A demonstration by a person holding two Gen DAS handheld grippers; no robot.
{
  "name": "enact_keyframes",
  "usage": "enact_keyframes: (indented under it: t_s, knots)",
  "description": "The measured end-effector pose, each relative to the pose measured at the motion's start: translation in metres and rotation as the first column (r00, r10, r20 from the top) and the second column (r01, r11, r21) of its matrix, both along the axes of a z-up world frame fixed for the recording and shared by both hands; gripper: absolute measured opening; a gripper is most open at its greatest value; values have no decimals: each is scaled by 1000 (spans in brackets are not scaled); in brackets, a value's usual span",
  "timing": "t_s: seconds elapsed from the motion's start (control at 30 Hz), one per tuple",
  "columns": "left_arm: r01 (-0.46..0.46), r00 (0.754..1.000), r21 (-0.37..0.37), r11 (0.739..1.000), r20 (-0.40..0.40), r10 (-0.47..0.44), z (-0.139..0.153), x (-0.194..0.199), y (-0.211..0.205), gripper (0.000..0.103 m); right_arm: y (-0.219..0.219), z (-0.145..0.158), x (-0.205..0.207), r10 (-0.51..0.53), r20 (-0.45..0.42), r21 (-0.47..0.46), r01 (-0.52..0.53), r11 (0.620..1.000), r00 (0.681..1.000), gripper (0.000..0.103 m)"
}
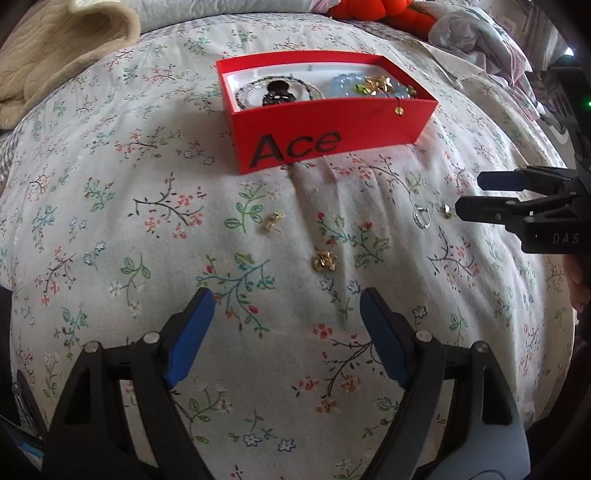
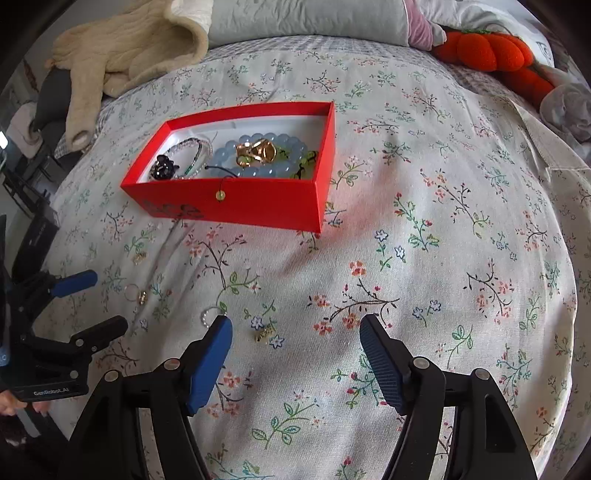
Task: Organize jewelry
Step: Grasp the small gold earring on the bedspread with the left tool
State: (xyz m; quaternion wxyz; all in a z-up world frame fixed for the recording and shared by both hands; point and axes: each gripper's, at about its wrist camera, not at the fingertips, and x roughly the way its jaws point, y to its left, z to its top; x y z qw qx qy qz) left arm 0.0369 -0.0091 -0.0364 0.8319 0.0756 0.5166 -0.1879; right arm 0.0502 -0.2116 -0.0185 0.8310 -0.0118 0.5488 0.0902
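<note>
A red box (image 1: 325,125) marked "Ace" sits on the floral bedspread and holds blue bead bracelets (image 1: 345,83), gold pieces (image 1: 376,85) and a dark brooch (image 1: 277,94); it also shows in the right wrist view (image 2: 236,199). Loose on the bed lie a gold earring (image 1: 274,220), a gold cluster (image 1: 324,260), a silver ring (image 1: 422,218) and a small gold piece (image 1: 447,211). My left gripper (image 1: 286,332) is open and empty, just short of the gold cluster. My right gripper (image 2: 295,354) is open and empty; a small gold earring (image 2: 264,333) lies between its fingertips, a silver ring (image 2: 207,316) by the left one.
A beige blanket (image 2: 129,48) and grey pillow (image 2: 303,18) lie at the back. An orange plush toy (image 2: 491,48) sits back right. Another ring with a gold piece (image 2: 136,293) lies near the left gripper in the right wrist view (image 2: 81,306). Crumpled cloth (image 1: 465,33) lies past the box.
</note>
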Motion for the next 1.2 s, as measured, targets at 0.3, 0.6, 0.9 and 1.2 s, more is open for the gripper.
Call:
enact_keyframes:
  t_s: [0.3, 0.6, 0.9, 1.2]
  knots:
    - [59, 998, -76, 995, -10, -60, -5, 0, -12, 49, 5, -22, -19, 95, -8, -53, -95, 994, 995, 82]
    - [25, 999, -112, 993, -26, -28, -9, 10, -16, 29, 3, -25, -22, 107, 6, -54, -107, 993, 994, 84]
    - [7, 999, -103, 995, -33, -11, -7, 15, -18, 14, 5, -23, -22, 102, 3, -54, -102, 993, 995, 85]
    - [-18, 999, -93, 996, -30, 16, 0, 14, -6, 14, 20, -12, -22, 133, 37, -25, -132, 991, 990, 84]
